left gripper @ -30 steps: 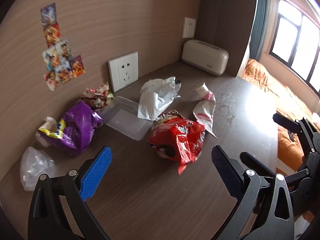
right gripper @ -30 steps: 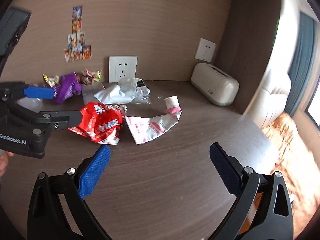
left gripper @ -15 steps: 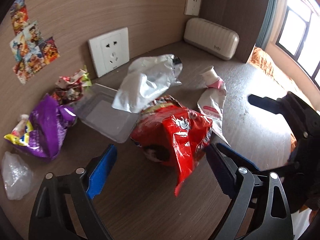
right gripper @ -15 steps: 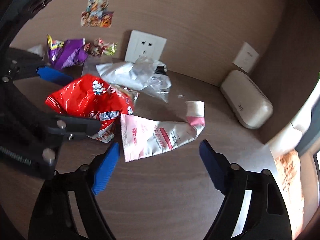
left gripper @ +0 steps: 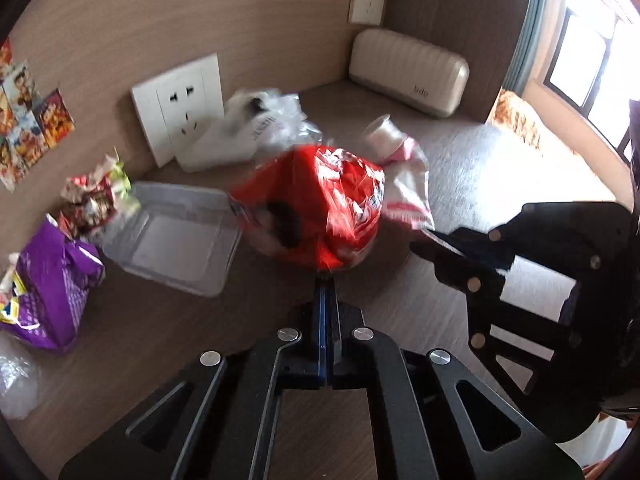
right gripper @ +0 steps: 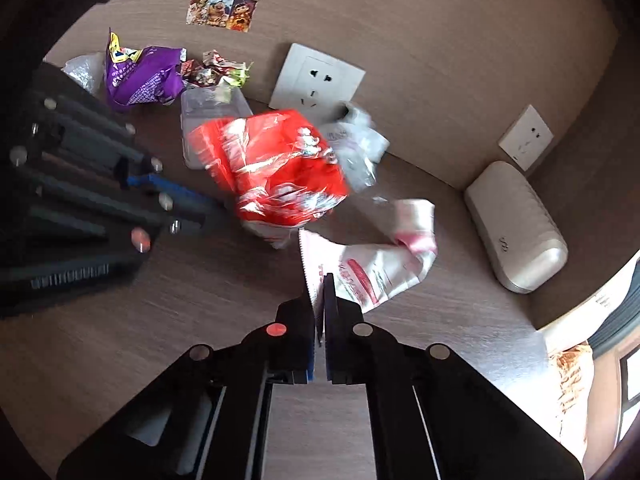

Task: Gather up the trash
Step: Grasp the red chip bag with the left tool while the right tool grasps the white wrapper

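Note:
A crumpled red snack bag lies in the middle of the brown desk. My left gripper is closing tight, its blue pads pinching the bag's near edge. The right wrist view shows the same bag with the left gripper at its left side. A flattened white and pink pouch with a cap lies to the right of the bag. My right gripper is closing on the pouch's serrated end, which sits between the pads. From the left wrist, the right gripper meets the pouch.
Along the wall lie a purple bag, crumpled wrappers, a clear plastic tray, a silvery white bag and a clear bag. A beige case sits in the corner. The desk edge is at right.
Both grippers moved forward and down to the trash and went from wide open to shut. The red bag has bunched up and shifted; the right gripper rolled.

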`<state>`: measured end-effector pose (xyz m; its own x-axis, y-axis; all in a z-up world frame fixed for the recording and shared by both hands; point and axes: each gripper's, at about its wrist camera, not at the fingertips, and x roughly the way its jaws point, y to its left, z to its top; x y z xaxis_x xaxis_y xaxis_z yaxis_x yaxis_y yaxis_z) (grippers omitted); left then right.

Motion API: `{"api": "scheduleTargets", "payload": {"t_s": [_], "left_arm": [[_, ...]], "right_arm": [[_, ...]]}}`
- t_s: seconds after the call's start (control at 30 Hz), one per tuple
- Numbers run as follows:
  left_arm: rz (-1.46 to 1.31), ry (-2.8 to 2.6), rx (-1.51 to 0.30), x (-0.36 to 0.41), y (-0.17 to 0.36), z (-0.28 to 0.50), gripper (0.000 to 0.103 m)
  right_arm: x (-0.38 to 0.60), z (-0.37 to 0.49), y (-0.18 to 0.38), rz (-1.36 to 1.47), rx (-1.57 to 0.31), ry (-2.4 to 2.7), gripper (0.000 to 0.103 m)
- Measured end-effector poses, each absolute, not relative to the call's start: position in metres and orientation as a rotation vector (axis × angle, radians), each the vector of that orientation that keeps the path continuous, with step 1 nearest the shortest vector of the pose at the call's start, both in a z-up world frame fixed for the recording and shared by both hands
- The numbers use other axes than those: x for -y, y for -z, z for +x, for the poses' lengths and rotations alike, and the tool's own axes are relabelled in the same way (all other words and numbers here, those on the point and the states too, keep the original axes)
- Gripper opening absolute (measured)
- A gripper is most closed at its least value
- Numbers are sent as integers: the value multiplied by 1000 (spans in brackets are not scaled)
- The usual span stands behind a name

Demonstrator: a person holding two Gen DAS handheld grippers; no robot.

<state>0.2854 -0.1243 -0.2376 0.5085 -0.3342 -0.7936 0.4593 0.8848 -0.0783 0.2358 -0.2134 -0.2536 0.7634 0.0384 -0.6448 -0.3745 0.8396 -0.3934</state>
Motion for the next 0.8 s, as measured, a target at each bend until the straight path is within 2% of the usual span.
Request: {"api": "scheduleTargets", "payload": {"t_s": [0.3, 0.43, 0.47, 0.53, 0.6, 0.77, 0.8], "left_arm": [[153, 473, -909, 129, 221, 290, 0], [137, 473, -928, 127, 214, 292, 3], [144, 464, -925, 128, 212, 292, 6], [152, 462, -920, 128, 208, 292, 33], [163, 463, -911, 128, 203, 289, 46], [172, 463, -918, 133, 202, 293, 46], [171, 461, -923, 136, 203, 296, 51]], "right_arm": [[233, 221, 238, -487, -661, -216, 4], [238, 221, 237, -473, -663, -205, 4], [240, 220, 237, -468, -664, -202, 4], [243, 220, 236, -458, -665, -196, 4], [246, 219, 236, -452, -664, -189, 4], [252, 220, 236, -444, -665, -181, 4], [253, 220, 237, -448, -663, -177, 4]]}}
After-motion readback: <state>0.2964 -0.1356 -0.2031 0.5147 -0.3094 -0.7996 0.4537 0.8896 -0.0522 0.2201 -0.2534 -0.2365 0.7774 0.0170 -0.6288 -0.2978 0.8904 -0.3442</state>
